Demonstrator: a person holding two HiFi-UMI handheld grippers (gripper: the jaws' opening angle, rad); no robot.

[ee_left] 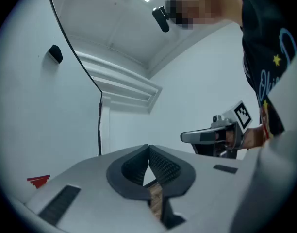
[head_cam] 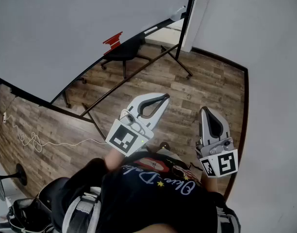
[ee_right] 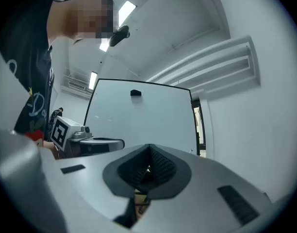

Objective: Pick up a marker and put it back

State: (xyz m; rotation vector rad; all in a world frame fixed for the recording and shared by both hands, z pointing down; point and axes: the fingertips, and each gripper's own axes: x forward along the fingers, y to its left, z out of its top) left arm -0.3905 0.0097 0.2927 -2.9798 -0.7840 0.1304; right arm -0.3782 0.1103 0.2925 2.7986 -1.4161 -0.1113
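1. White is the large whiteboard [head_cam: 66, 33]. It fills the far left of the head view and stands on a dark frame with legs.
2. Wooden floor [head_cam: 206, 81] in brown planks lies under the board and runs to a pale wall on the right.
3. Near the bottom edge is the person, seen from above, in a black T-shirt [head_cam: 153, 198] with light lettering.
4. Behind the board's frame, on the far side, stands a black office chair [head_cam: 122, 52].
5. Out in front of the person is the left gripper [head_cam: 165, 97], pointing to the far right. Its jaws are pressed together, with nothing between them.
6. To its right is the right gripper [head_cam: 205, 109], a little nearer to the person, well apart from the left one. Its jaws are also clenched and it is empty.
7. On the floor at the near left, a thin white cable [head_cam: 27, 137] lies in loops.
8. Just by the whiteboard's lower edge, above the chair, is a small red thing [head_cam: 112, 39]. It is too small to tell if it is the marker, and neither gripper is near it.
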